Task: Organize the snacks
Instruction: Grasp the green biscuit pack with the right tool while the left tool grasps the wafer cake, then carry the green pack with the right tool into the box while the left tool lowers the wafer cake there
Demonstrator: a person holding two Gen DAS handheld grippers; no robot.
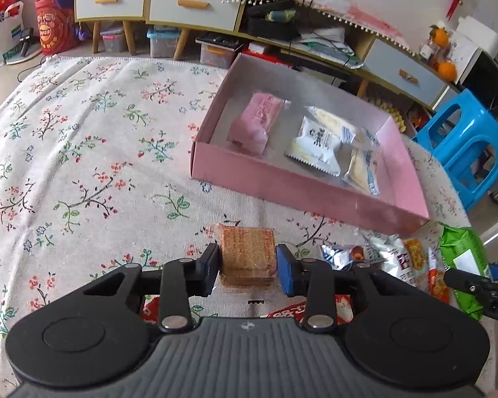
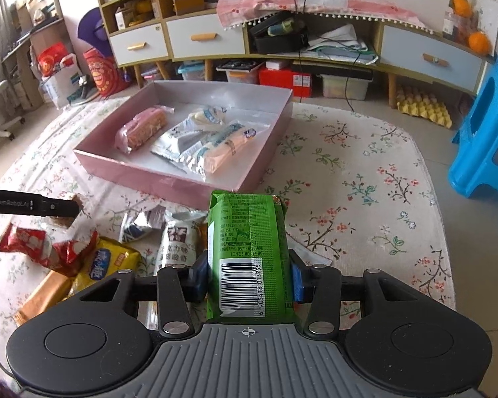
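While a floral cloth (image 1: 83, 152) covers the table, the left gripper (image 1: 248, 267) clamps a brown wafer pack (image 1: 248, 252), the right gripper (image 2: 248, 277) a green packet (image 2: 249, 248), beside a pink cardboard box (image 2: 156, 179).

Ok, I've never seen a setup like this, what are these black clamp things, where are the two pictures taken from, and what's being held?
These are handheld two-finger grippers, one in each of a person's hands, each with a camera looking along its fingers. In the left camera's picture, the left gripper is shut on a brown wafer pack. In the right camera's picture, the right gripper is shut on a green snack pack. Both are over a floral tablecloth. A pink box already holds several wrapped snacks, and more loose snacks lie beside it.
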